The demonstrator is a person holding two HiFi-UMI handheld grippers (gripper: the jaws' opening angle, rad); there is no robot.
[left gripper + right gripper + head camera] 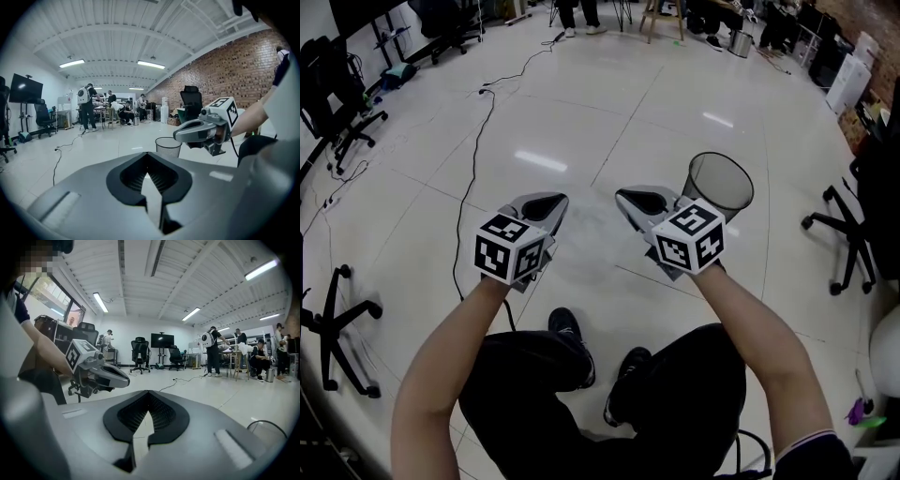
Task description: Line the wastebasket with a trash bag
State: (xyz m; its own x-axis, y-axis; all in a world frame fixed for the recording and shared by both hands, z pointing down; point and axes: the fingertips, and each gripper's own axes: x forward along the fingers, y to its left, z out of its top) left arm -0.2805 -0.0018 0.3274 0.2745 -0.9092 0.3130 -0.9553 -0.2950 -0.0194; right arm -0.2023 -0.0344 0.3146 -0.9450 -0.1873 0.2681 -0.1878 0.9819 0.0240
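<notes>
Black fine mesh on the wastebasket (719, 183), right of centre. The left gripper (555, 202) has a grey shell, black jaw lining and a white cube (508, 247) with black square markers; right gripper (626, 199) identical. Glossy off-white tiled floor (581, 122), thin dark joints. Black cable (478, 159), far left. Red-brown brick wall (234, 70), right

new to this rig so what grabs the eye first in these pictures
Two grey grippers held out side by side over the white floor, the left gripper and the right gripper, both shut with nothing between the jaws. Just beyond the right one stands a black mesh wastebasket, with no bag in it that I can see.
</notes>
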